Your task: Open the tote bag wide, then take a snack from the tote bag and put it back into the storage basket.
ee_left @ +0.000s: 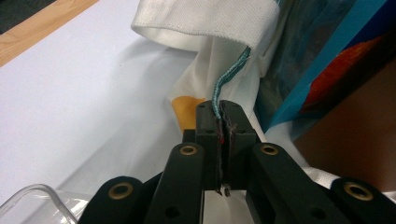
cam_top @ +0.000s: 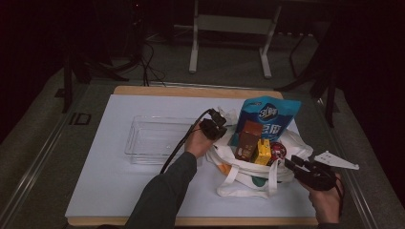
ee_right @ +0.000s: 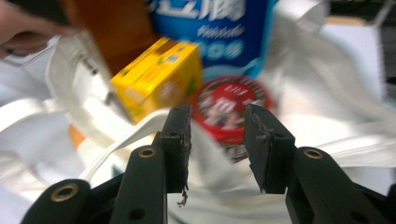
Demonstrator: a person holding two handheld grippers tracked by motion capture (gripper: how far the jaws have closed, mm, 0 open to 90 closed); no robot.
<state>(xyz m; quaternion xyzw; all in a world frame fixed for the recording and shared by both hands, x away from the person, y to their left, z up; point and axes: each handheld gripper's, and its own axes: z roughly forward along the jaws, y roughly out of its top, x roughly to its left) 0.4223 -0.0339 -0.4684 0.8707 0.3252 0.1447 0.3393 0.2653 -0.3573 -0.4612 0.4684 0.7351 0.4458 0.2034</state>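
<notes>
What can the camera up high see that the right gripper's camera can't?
High view: a clear plastic tray left of the white cloth bag, and the left tool at the bag's edge. Right gripper view: its own tool up close, jaws apart, nothing between them. Both share the bag, the blue snack pouch, the yellow box and the round red tin.

Red tin (ee_right: pixel 229 105) blurred, half hidden

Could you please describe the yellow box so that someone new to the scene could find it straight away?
Start at the white tote bag on the right of the white mat. Inside its open mouth, the yellow box stands between the brown box and the round red item. It is the only yellow item there.
</notes>
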